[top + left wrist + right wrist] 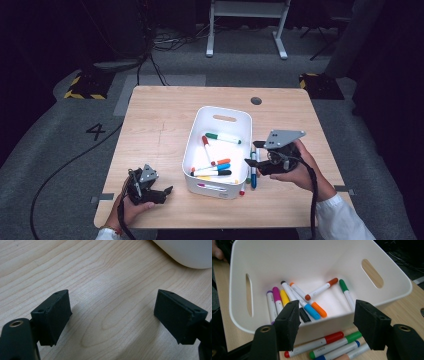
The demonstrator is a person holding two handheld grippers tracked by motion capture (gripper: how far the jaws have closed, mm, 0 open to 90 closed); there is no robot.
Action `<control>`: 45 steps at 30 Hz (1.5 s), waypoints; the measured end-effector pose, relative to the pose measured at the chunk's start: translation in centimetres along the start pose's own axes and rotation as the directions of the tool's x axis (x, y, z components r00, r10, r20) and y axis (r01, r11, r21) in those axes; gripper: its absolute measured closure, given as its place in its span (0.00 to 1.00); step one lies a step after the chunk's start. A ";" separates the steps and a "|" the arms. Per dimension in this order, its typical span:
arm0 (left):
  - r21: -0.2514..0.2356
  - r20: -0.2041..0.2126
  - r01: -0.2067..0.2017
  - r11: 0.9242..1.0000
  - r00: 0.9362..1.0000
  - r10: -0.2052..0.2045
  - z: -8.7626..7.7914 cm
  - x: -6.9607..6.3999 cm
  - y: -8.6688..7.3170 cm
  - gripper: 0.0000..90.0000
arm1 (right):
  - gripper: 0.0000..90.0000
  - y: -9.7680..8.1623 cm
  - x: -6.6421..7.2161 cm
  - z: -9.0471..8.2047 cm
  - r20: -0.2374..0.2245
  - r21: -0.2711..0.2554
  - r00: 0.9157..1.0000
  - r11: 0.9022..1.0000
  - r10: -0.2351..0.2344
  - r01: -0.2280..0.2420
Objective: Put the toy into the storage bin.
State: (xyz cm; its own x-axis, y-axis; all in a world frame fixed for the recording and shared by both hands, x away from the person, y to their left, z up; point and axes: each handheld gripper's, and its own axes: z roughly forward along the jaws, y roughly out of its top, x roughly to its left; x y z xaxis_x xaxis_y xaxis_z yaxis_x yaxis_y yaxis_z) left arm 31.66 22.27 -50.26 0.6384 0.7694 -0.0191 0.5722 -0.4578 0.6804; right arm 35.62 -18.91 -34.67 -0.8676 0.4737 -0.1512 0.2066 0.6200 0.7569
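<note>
1. The work in hand looked to be gathering markers off the desk [160,125] into the white bin [197,130], and the moment fell between one marker and the next.
2. The right tool [325,322] hovered by the bin's right wall with its jaws fairly wide apart and nothing between them.
3. In the right gripper view, several markers already lay in the bin, among them a blue-capped marker [308,308] and an orange-capped marker [318,308].
4. Loose markers lay on the desk just beside the bin's outer wall: a red-capped marker [317,343], a green-capped marker [337,343] and a blue one [338,351] close together, side by side.
5. The left tool [112,315] rested low over bare desk near the bin's corner, jaws wide open and empty, well apart from the markers.
6. The next move would likely call for the right tool to drop to the desk, line its jaws across one marker's barrel, and close without catching its neighbours or the bin wall.
</note>
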 end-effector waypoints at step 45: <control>0.000 0.001 0.003 1.000 1.000 -0.003 0.0 0.0 0.0 0.16 | 0.58 -13.2 -4.3 7.3 0.207 0.109 0.922 0.929 0.327 -0.354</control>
State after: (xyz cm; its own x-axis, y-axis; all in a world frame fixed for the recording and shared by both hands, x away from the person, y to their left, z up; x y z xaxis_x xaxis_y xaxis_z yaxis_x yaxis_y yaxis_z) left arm 31.60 22.26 -50.27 0.6373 0.7703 -0.0222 0.5743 -0.4555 0.6802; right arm 39.89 -24.58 -48.63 -0.6390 0.7689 -0.0237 0.5482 0.4768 0.6871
